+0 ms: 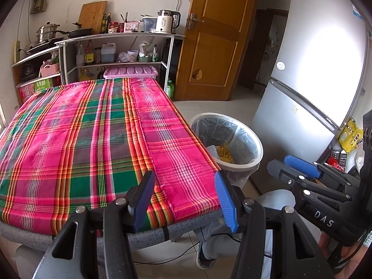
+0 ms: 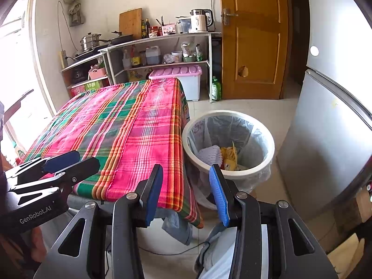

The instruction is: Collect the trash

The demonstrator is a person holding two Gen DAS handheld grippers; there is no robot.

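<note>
The left gripper (image 1: 183,200), black-armed with blue ribbed pads, is held above the near edge of the table covered by a pink, green and orange plaid cloth (image 1: 93,144); its jaws are set apart at a moderate width and nothing is gripped between them. The right gripper (image 2: 186,193), of the same build, is positioned over the near right corner of the table; its jaws stand somewhat narrower, likewise parted and empty. The round white waste bin lined with a clear plastic bag (image 2: 267,160) is placed on the tiled floor just beside the table's right edge, near the silver refrigerator (image 2: 330,127); yellow wrappers (image 2: 229,157) and a pale blue dotted sheet (image 2: 209,154) are seen lying inside it.
</note>
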